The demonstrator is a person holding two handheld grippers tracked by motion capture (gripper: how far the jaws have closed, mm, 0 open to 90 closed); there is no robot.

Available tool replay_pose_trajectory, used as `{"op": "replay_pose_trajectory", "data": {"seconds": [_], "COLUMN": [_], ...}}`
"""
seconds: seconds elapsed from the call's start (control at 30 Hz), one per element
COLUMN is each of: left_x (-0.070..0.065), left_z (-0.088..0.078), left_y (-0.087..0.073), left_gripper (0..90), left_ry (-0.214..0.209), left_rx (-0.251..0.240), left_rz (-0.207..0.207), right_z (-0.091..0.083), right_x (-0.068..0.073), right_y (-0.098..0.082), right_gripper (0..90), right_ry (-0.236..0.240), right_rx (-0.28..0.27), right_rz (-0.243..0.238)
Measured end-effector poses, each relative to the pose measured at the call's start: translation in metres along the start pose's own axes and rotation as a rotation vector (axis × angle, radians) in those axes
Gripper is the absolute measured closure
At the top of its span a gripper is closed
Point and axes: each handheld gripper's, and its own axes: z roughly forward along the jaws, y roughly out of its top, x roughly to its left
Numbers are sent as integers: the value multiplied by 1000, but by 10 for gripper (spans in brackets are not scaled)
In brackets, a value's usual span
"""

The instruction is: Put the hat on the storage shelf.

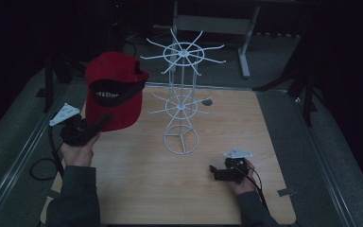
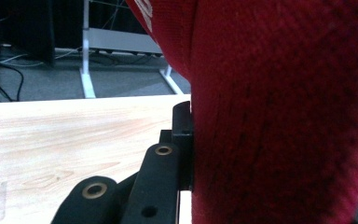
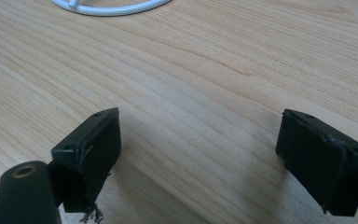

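Note:
A red cap (image 1: 116, 90) with a black inside band hangs in the air over the table's left rear part, held up by my left gripper (image 1: 105, 119), which is shut on its lower edge. In the left gripper view the red cap (image 2: 279, 112) takes up the right half, and one black finger (image 2: 182, 130) presses against the fabric; the other is hidden behind it. My right gripper (image 1: 213, 171) rests low near the front right of the table, open. Its jaws stand wide apart in the right gripper view (image 3: 205, 140) over bare wood.
A white wire rack (image 1: 182, 101) with two spoked tiers stands mid-table on a ring base (image 3: 112, 7), right of the cap. The wooden table (image 1: 170, 189) sits on grey floor. A black cable (image 1: 42, 168) loops at the left edge. A metal frame (image 1: 243, 42) stands behind.

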Motion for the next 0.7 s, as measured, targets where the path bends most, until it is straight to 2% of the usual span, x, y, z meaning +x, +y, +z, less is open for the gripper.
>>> {"op": "replay_pose_trajectory", "data": {"seconds": [0.33,0.7], "left_x": [-4,-6], "left_z": [1,1], "left_y": [16,29], "left_gripper": [839,839], "left_ry": [-5,3], "left_rx": [-23,-45], "left_rz": [15,7], "right_z": [0,0], "right_x": [0,0], "right_y": [0,0], "right_gripper": [137,137], "right_ry": [0,0], "right_rx": [2,1], "right_rz": [-1,0]}}
